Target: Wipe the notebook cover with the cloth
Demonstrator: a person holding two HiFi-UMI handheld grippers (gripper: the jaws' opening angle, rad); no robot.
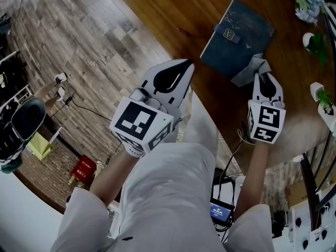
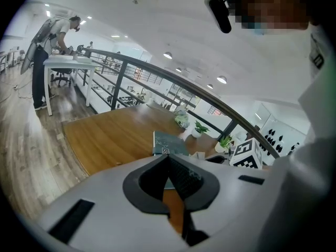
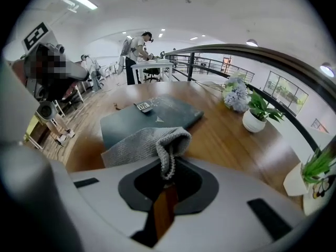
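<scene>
A dark blue notebook [image 1: 239, 38] with a strap clasp lies on the round wooden table [image 1: 173, 14]. Its cover shows pale smudges. A grey knitted cloth [image 1: 252, 70] drapes over the notebook's near corner, and my right gripper [image 1: 261, 75] is shut on its bunched edge. In the right gripper view the cloth [image 3: 149, 143] hangs out of the jaws of the right gripper [image 3: 169, 167] onto the notebook [image 3: 152, 117]. My left gripper [image 1: 182, 66] hovers at the table's near edge, left of the notebook, shut and empty. In its own view the left gripper [image 2: 169, 159] points at the notebook [image 2: 168, 142].
Pale flowers [image 3: 236, 96] and small plants in white pots [image 3: 257, 114] stand along the table's far side by a dark railing [image 3: 252, 54]. A person [image 3: 137, 49] works at a white desk far off. A red box [image 1: 83, 169] and cables lie on the floor below.
</scene>
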